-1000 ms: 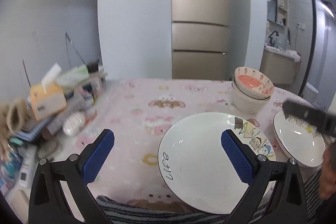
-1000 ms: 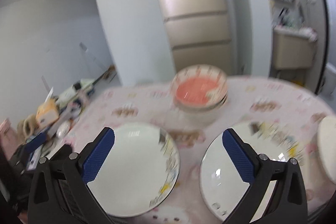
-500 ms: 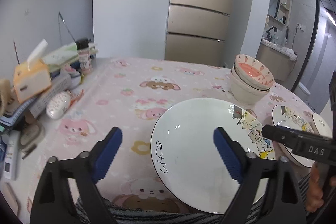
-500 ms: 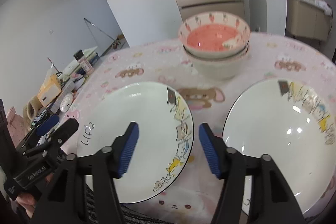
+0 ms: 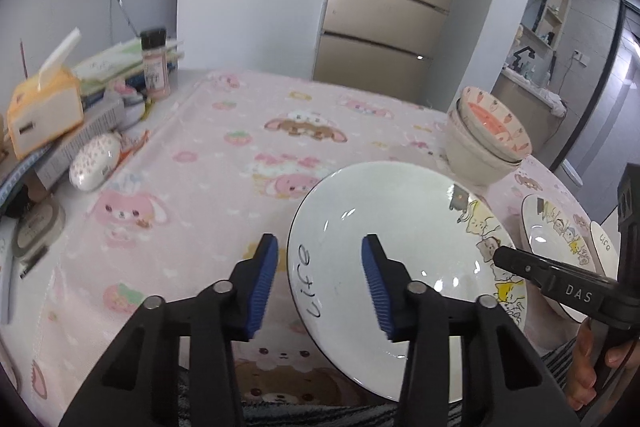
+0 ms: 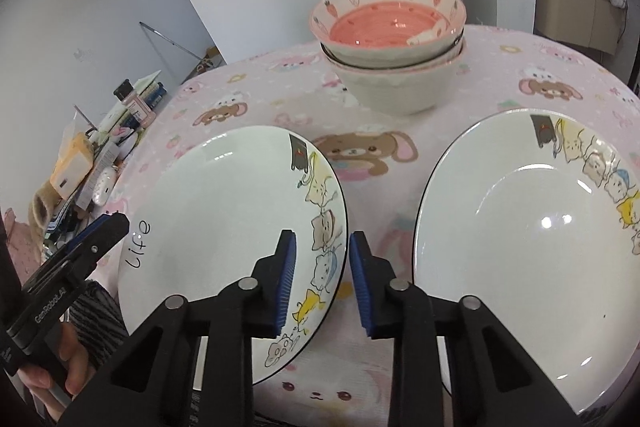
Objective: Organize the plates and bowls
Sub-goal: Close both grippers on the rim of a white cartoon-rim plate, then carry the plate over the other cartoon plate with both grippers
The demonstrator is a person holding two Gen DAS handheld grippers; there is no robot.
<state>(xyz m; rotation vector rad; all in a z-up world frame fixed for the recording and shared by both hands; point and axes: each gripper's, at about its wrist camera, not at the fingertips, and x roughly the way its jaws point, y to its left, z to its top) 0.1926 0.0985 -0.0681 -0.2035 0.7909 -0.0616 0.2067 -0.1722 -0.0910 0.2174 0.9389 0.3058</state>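
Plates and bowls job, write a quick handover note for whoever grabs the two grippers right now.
Left hand-held gripper: open, straddling the left rim of the near plate, by the word "life"; nothing held.
Right hand-held gripper: open, narrow gap, straddling the same plate's right rim by the cartoon cats; nothing held.
Second plate lies flat to the right, apart from the first. A third plate's edge shows beyond it.
Bowls are already nested behind the plates.
Done: bowls stacked. Left: stack the plates.
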